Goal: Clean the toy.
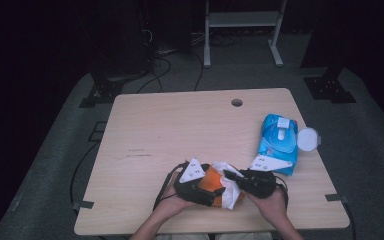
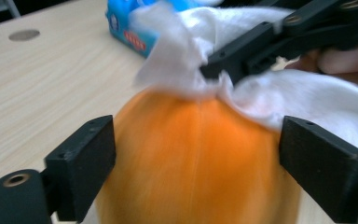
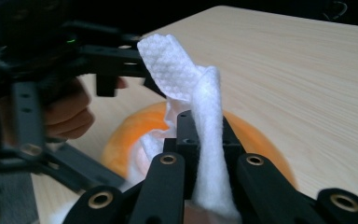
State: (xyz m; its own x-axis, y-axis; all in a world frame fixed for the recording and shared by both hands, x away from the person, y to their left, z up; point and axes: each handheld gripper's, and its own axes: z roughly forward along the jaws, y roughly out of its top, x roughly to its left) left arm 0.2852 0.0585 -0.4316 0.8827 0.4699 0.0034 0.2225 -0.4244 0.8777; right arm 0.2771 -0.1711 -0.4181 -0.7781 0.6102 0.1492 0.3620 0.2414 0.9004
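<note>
- Left gripper (image 1: pixel 206 189): its fingers (image 2: pixel 81 163) stand one on each side of the orange ball (image 2: pixel 196 158) and look to be clasping its flanks; the picture is blurred at the contact, so the grip is a judgement. The ball sits between the fingers, at the near edge of the desk (image 1: pixel 180 130).
- Ball: round and smooth-looking, so probably slippery. Hold it across its widest part, where the left fingers stand now; a hold above that line would likely squeeze it out.
- Wipe (image 3: pixel 200 116): a white, embossed sheet, thin, limp and light. It drapes over the top of the ball, beyond the left fingertips, and stands up in a fold between the right fingers. It will crumple and may tear if pulled hard; a pinch on a bunched fold, as here, is safest.
- Right gripper (image 3: pixel 200 135): fingers clenched on the wipe, tips pressing it down on the top of the ball.
- Pack (image 1: pixel 278 142): a blue wipe pack with its round lid (image 1: pixel 308 138) open, on the desk well beyond the right fingers.
</note>
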